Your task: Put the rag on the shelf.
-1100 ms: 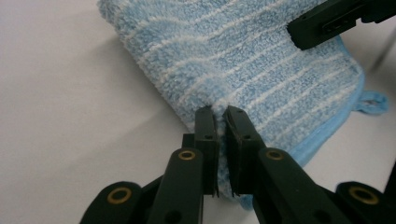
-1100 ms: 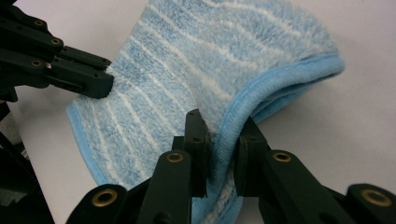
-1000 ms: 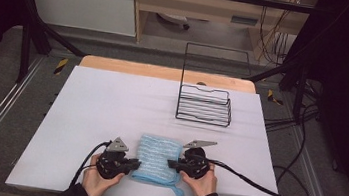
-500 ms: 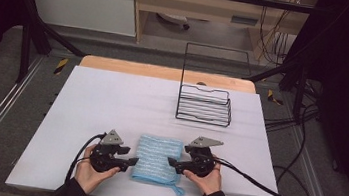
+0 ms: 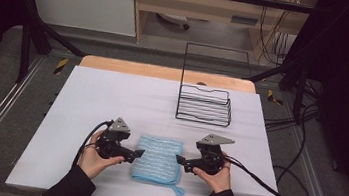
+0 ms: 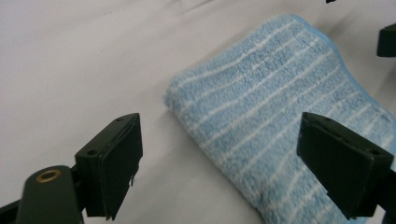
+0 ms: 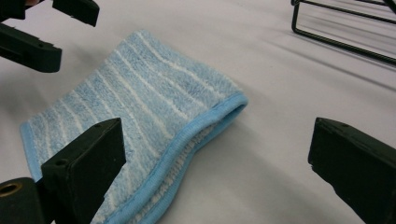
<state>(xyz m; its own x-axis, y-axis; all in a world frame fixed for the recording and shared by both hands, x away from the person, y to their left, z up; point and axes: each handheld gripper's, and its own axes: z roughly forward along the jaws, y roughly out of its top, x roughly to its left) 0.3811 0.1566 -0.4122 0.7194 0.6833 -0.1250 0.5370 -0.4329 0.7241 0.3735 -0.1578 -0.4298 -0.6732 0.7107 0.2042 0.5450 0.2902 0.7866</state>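
Blue striped towel [image 5: 158, 159] folded flat, just let go; left gripper [image 5: 138, 153] and right gripper [image 5: 178, 160] freshly spread wide, empty, either side. Next, probably: lifting toward wire basket [image 5: 205, 105].

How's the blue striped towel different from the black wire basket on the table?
The towel is soft, light blue cloth with white stripes; the wire basket is a rigid black frame. The towel lies folded flat at the near edge between the two tools; the basket stands upright farther back on the right. Both rest on the white table cover.
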